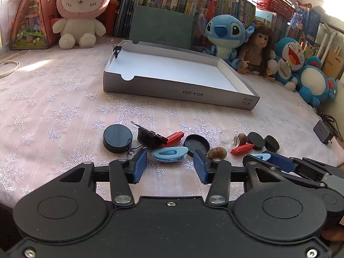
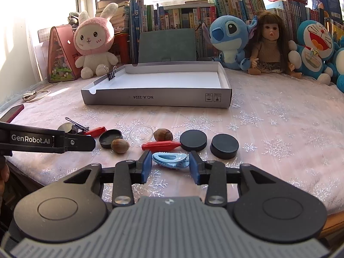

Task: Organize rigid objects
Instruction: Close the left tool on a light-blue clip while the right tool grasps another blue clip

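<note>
Small items lie in a row on the pink tablecloth. In the left wrist view my left gripper (image 1: 169,165) is open, its fingers on either side of a light blue hair clip (image 1: 169,153). Beyond it are a black round lid (image 1: 117,137), a black binder clip (image 1: 150,137), a red clip (image 1: 173,138), an upturned black cap (image 1: 196,144) and a brown nut (image 1: 217,153). In the right wrist view my right gripper (image 2: 169,167) is open around a second blue hair clip (image 2: 169,160). An empty grey cardboard tray (image 2: 157,99) stands further back.
A small binder clip (image 2: 112,73) is clamped on the tray's left wall. Two black pucks (image 2: 224,146), a red clip (image 2: 161,145), two nuts (image 2: 120,145) and a clear half-sphere (image 2: 142,134) lie near. Plush toys, a doll and books line the back. A charger (image 1: 322,131) lies right.
</note>
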